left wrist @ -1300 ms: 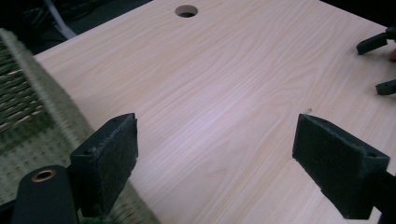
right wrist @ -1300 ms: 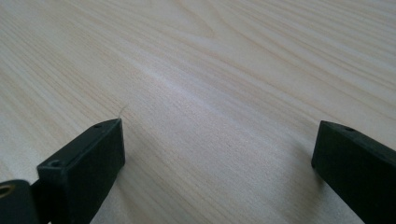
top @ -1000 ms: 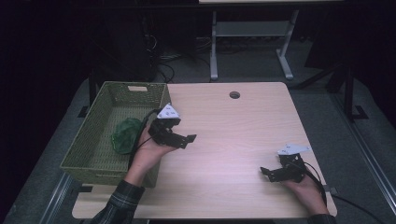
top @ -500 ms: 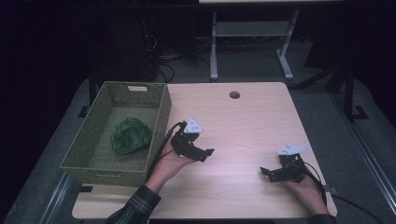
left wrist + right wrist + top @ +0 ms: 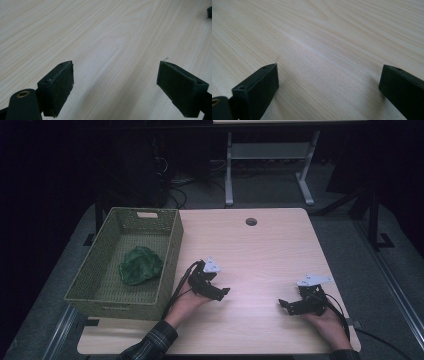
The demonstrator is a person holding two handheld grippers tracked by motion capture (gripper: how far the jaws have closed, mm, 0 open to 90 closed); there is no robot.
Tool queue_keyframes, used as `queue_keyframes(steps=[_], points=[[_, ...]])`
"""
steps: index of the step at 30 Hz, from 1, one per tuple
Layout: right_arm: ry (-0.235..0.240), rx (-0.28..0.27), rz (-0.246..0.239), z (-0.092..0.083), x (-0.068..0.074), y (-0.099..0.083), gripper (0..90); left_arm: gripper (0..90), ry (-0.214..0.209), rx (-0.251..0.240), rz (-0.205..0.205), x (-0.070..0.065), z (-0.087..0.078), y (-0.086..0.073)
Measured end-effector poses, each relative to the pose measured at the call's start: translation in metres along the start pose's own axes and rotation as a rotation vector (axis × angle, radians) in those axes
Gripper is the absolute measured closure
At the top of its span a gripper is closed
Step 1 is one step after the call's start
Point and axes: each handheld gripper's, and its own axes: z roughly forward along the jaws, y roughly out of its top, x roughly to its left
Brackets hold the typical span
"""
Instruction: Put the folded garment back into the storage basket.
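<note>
Item: I logged a crumpled green cloth (image 5: 140, 265) inside the woven olive basket (image 5: 170, 255), table's left edge.
Bearing: left of my left gripper (image 5: 223, 291), the nearer one.
Jaws: both grippers spread, empty; right gripper (image 5: 283, 303) near right edge.

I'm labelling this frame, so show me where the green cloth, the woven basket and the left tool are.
green cloth (image 5: 140, 265), high view, middle of the crumpled bundle.
woven basket (image 5: 170, 251), high view, its right wall.
left tool (image 5: 223, 292), high view, between its open jaw tips.
</note>
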Motion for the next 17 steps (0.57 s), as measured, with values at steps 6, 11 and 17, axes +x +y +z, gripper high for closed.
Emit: queue_keyframes(steps=[6,11,17], points=[[0.0,0.0,0.0,0.0,0.0,0.0,2.3,13.5,0.009,0.04,-0.001,0.002,0.012,-0.009],[0.0,0.0,0.0,0.0,0.0,0.0,2.3,13.4,0.01,0.06,-0.004,0.003,0.017,-0.012],[0.001,0.0,-0.001,0.0,0.0,0.0,2.3,13.1,0.01,0.039,-0.007,0.002,0.017,-0.015]])
